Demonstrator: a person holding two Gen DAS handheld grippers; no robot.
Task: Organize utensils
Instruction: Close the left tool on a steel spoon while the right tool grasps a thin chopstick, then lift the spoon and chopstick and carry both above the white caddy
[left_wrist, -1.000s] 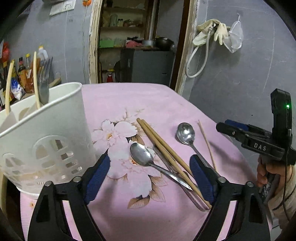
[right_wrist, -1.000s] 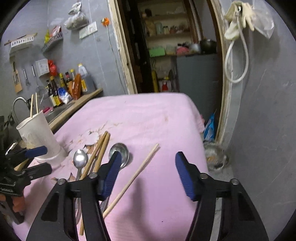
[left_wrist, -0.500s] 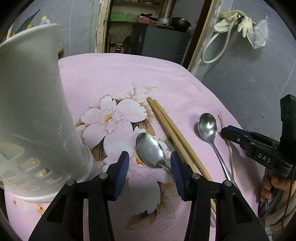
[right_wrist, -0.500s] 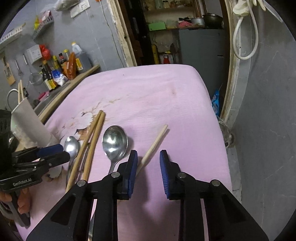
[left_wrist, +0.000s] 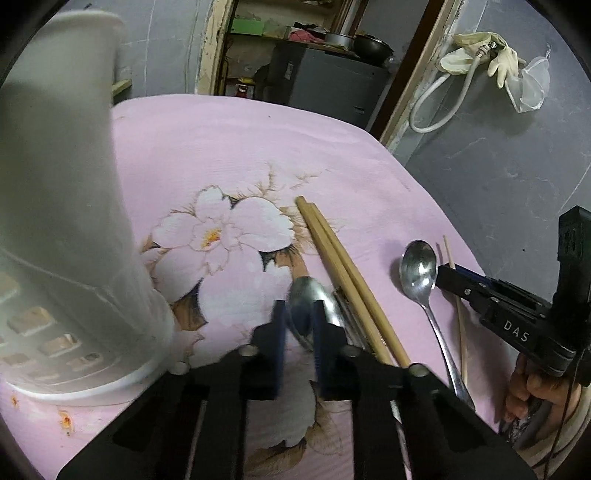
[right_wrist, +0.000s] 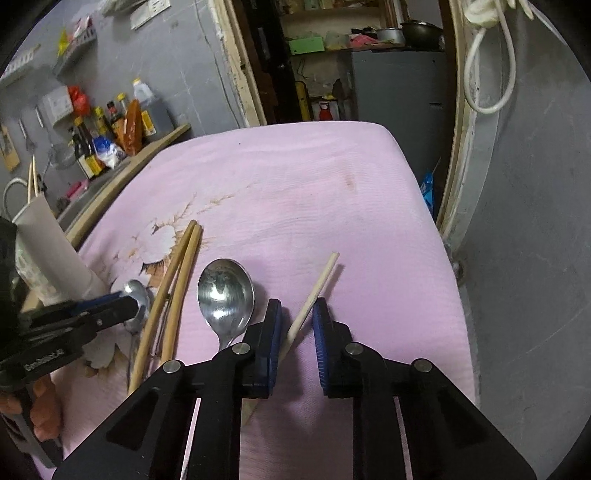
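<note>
On the pink flowered cloth (left_wrist: 229, 147) lie two spoons, a pair of brown chopsticks (left_wrist: 343, 273) and a thin pale chopstick (right_wrist: 314, 291). My left gripper (left_wrist: 298, 332) is narrowed around the bowl of the left spoon (left_wrist: 306, 295), its blue pads at either side. My right gripper (right_wrist: 297, 339) is low over the cloth, narrowed around the pale chopstick with a small gap left. The second spoon (right_wrist: 225, 295) lies just left of it. The white utensil holder (left_wrist: 62, 206) stands close at the left.
Bottles (right_wrist: 110, 129) stand on a shelf beyond the table's left side. A doorway with a grey cabinet (right_wrist: 399, 85) is behind the table. The table's right edge drops to a grey wall (right_wrist: 524, 221).
Both grippers have dropped toward the cloth and narrowed a lot. The left has come onto the left spoon's bowl, the right has come around the pale chopstick.
</note>
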